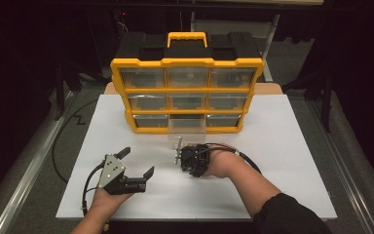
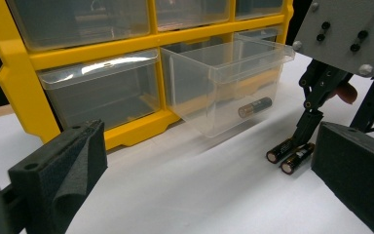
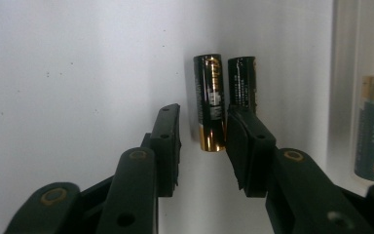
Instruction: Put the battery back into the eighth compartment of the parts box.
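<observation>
High view: right gripper low on the white table, before the clear drawer pulled from the yellow organiser. Left gripper idle, jaws wide.

Left gripper view: two AA batteries lie side by side, touching; a third battery sits in the drawer.

Right gripper view: jaws narrowing astride the nearer battery, not yet pinching. Judged light, rigid, smooth, prone to roll; grip mid-barrel.

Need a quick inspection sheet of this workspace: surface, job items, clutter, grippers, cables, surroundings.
Surface: white board on the table, clean.
Job's things: two batteries lying side by side on the board; one battery inside the pulled-out clear drawer of the yellow organizer.
Clutter: nothing seen.
Grippers: right gripper has its jaws around one of the two batteries, a gap showing on one side; left gripper open, holding nothing.
Cables: black cable trails from the right gripper; another from the left.
Surroundings: dark, grey floor, metal rail at left.
</observation>
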{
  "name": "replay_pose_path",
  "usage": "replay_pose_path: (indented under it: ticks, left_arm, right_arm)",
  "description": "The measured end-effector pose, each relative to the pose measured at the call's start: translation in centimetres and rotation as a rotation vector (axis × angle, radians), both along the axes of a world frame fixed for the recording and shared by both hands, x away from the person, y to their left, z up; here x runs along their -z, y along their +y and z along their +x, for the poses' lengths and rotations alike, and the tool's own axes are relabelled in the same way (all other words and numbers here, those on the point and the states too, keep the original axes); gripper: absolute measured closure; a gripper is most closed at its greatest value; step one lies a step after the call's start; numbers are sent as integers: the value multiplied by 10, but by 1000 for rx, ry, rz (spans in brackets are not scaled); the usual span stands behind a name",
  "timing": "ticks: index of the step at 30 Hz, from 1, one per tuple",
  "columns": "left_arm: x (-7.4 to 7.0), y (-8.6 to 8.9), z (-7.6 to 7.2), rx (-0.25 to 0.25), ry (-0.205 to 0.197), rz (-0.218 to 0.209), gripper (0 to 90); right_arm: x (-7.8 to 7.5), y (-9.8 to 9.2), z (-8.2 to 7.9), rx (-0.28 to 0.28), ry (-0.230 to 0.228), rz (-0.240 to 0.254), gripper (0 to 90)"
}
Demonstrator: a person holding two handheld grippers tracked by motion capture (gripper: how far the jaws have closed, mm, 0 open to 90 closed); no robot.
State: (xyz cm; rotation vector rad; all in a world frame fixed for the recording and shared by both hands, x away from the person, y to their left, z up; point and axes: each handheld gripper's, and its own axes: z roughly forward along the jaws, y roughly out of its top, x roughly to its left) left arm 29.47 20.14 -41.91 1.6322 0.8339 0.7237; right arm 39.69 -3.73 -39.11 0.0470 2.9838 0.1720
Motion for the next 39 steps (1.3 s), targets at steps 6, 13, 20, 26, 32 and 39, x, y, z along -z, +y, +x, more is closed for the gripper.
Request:
replay_pose_path:
  ticks: [6, 13, 20, 26, 32, 39]
  left_arm:
    - [0, 0, 0, 0, -1, 0, 7]
    - [0, 0, 0, 0, -2, 0, 7]
    - [0, 0, 0, 0, -1, 0, 7]
    - [0, 0, 0, 0, -2, 0, 7]
    - [0, 0, 0, 0, -2, 0, 7]
    - [0, 0, 0, -2, -3, -2, 7]
  right_arm:
    - [2, 1, -1, -19, 9, -5, 725]
    - [5, 2, -3, -19, 26, -25, 753]
    - [7, 3, -3, -29, 37, -30, 775]
    - [7, 2, -2, -30, 51, -26, 785]
    - [3, 1, -2, -24, 55, -24, 786]
    - [-1, -5, -2, -29, 42, -24, 786]
